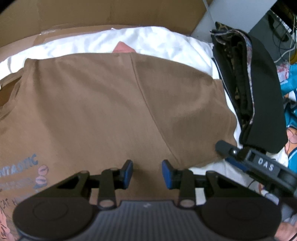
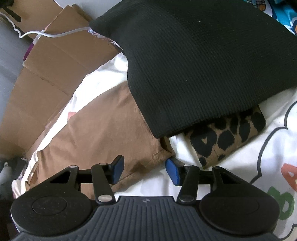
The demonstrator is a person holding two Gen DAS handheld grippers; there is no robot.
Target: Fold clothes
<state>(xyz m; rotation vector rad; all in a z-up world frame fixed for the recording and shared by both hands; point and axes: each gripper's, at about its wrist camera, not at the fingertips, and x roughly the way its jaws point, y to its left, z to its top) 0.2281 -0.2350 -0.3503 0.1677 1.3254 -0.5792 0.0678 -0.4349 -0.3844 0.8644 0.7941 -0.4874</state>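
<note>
The left gripper (image 1: pixel 147 173) hangs just over the brown T-shirt (image 1: pixel 111 111), with its jaws apart and nothing between them. The right gripper (image 2: pixel 143 171) is at a corner of the same shirt, jaws spread wide too, one blue pad over the cloth and the other over the white bed sheet (image 2: pixel 232 176). The shirt looks soft, thin and light, so it will likely bend and sag when lifted (it will not hold its shape by itself). A good place to pinch it is a corner or a hem edge, like the one by the right gripper. The shirt lies fairly flat on the bed, with a long crease down the middle, a sleeve out toward the right, and blue words with little coffee beans printed low on the left. Farther off sits a pile of folded clothes (image 1: pixel 259 92), with a black ribbed piece (image 2: pixel 204 64) on top and a leopard-spotted one (image 2: pixel 226 137) under it. Brown cardboard (image 1: pixel 111 13) stands behind the bed.
</note>
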